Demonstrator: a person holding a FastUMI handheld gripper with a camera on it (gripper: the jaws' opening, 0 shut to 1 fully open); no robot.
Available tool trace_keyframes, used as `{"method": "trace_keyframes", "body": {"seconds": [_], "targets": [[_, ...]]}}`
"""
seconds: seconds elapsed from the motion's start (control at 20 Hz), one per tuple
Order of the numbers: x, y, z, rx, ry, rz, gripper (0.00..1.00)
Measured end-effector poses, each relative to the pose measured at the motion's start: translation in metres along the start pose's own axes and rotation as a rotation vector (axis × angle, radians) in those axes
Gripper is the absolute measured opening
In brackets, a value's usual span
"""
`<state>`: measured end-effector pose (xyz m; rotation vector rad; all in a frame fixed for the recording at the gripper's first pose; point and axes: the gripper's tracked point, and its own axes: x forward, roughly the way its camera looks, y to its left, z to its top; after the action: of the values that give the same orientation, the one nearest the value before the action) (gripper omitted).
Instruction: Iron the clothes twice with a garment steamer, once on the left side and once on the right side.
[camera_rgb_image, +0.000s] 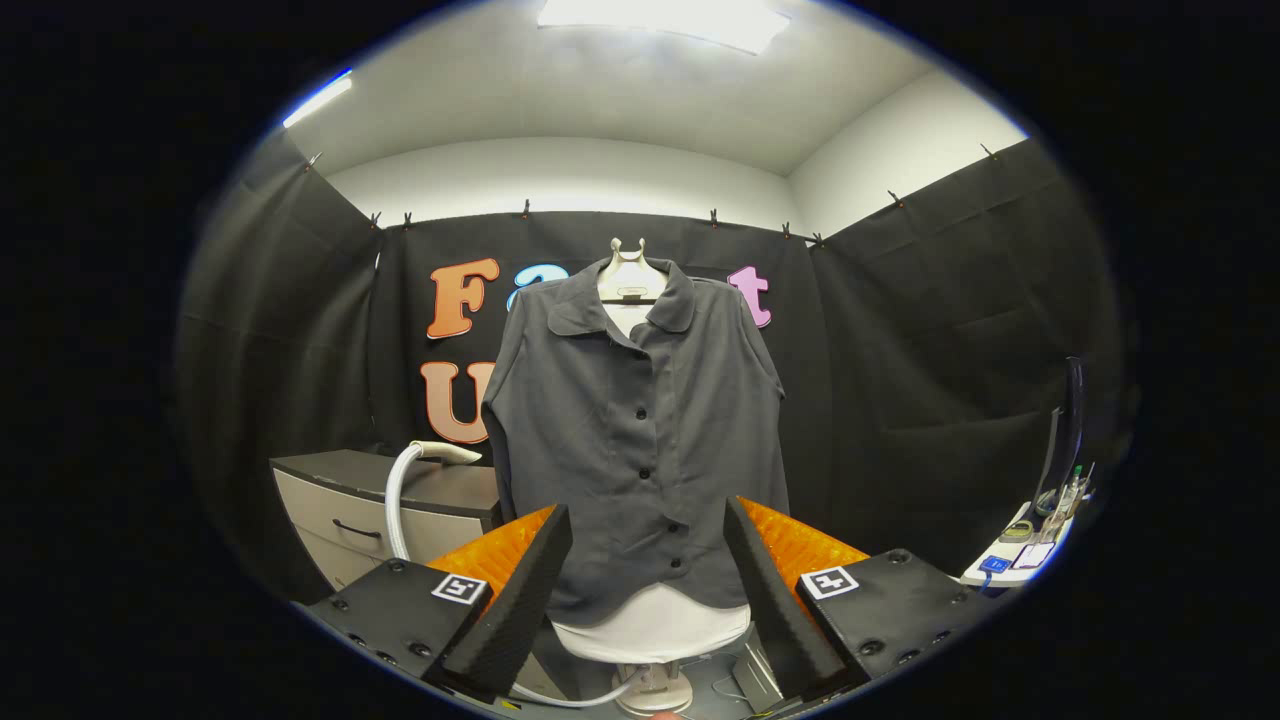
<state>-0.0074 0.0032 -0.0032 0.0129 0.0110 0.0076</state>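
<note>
The gripper (648, 585) has its jaws spread wide with nothing between them, aimed at a dark shirt (640, 440) buttoned over a pale mannequin (650, 625) on a stand. The shirt hangs beyond the fingers, its hem showing in the gap between them. Left of the shirt, well apart from the jaws, the steamer head (447, 452) rests on a dark-topped cabinet (345, 495), its white hose (395, 510) curving down the front. Open space lies on both sides of the shirt, up to the black cloth walls.
</note>
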Motion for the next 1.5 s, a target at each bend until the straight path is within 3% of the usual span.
{"method": "trace_keyframes", "body": {"seconds": [1.5], "targets": [[0.002,0.004,0.008,-0.005,-0.008,0.004,0.98]]}}
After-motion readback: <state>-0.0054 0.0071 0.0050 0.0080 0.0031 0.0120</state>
